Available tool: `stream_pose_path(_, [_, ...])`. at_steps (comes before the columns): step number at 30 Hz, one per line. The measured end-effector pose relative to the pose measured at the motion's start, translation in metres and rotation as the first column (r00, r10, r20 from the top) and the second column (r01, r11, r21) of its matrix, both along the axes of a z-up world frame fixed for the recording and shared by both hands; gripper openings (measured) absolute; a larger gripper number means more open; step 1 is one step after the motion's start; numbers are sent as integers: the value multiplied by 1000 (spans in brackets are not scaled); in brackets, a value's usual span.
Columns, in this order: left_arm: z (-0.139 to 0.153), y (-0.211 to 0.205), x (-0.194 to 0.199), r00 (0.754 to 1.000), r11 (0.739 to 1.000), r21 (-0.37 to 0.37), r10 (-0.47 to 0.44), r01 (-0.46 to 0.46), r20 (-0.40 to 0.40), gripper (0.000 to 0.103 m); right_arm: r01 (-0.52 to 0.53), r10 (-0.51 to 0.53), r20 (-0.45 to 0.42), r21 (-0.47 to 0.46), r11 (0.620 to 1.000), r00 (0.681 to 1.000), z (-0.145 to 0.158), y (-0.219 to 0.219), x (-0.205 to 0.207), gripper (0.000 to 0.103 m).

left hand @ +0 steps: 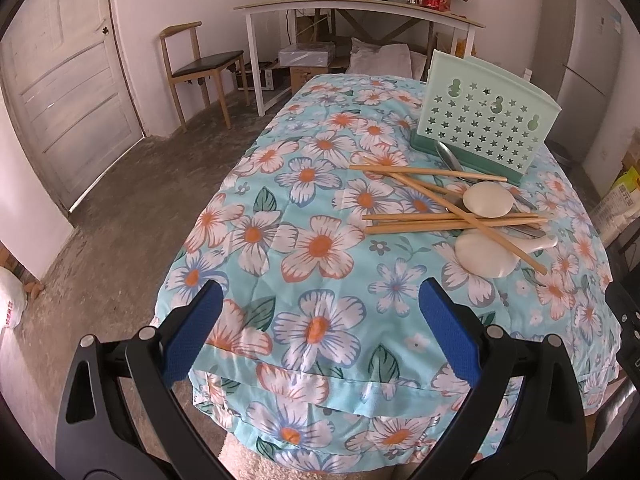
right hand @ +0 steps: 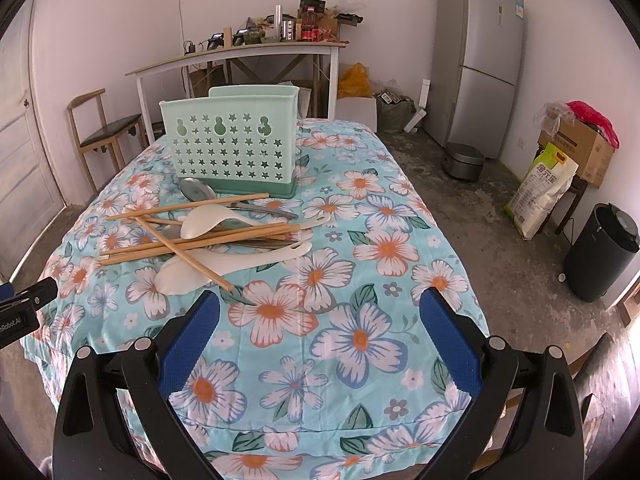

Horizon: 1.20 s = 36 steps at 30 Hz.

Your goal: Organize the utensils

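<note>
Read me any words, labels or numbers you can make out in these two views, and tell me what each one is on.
"nRobot.AI", cut off at the frame's left edge: on the left gripper, in the right wrist view.
Large characters on the rice sack: too blurred to read.
Sticker on the fridge: too small.
Bottle labels on the white side table: too small.

A lived-in home room: a fridge (right hand: 478,60), a wooden chair (left hand: 200,68), a cluttered side table (left hand: 360,12), a rice sack (right hand: 540,192).
</note>
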<state>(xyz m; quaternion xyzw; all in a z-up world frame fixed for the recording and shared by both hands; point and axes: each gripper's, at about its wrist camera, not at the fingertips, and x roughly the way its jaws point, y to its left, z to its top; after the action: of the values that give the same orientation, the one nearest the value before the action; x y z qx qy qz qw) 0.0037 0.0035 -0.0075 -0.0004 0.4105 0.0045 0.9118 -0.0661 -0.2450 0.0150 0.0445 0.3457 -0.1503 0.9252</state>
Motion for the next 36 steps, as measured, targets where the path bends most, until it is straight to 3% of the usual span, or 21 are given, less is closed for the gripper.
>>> stream_pose_path(36, [-5,-1,3,1000,1000,-2,-11,11,-12,95,5,-5,-6,6,1000,1000,-5,-1,2,97])
